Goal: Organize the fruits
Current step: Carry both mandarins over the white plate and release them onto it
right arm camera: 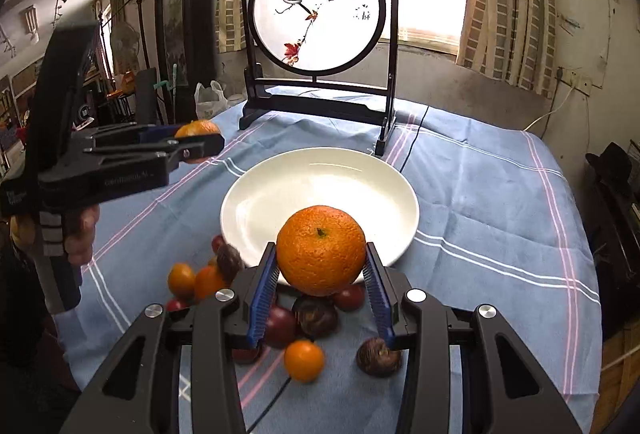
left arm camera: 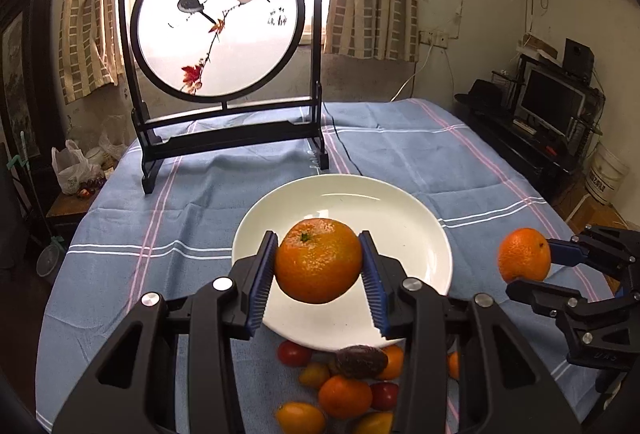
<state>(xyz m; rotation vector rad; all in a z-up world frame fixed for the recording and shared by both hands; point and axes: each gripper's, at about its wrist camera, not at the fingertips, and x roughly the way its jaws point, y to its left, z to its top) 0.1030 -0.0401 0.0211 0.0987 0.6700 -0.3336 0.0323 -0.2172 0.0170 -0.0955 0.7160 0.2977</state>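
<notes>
My left gripper point(left arm camera: 318, 238) is shut on a large orange point(left arm camera: 318, 266), held in the air over the near part of a white plate point(left arm camera: 340, 200). My right gripper point(right arm camera: 320, 248) is shut on a second orange point(right arm camera: 320, 254) above the plate's point(right arm camera: 320, 178) near rim. Each gripper shows in the other view: the right gripper point(left arm camera: 528, 268) with its orange point(left arm camera: 522, 254) to the plate's right, the left gripper point(right arm camera: 200, 140) with its orange point(right arm camera: 196, 128) to the left. A pile of small fruits point(left arm camera: 344, 386), orange, red and dark brown, lies on the cloth below the grippers point(right arm camera: 308, 318).
A black-framed screen with painted birds point(left arm camera: 220, 22) stands upright at the table's far side, behind the plate. A blue striped tablecloth point(right arm camera: 480, 214) covers the table. A person's hand point(right arm camera: 80, 234) grips the left tool's handle. A monitor point(left arm camera: 552, 106) stands off the table at the right.
</notes>
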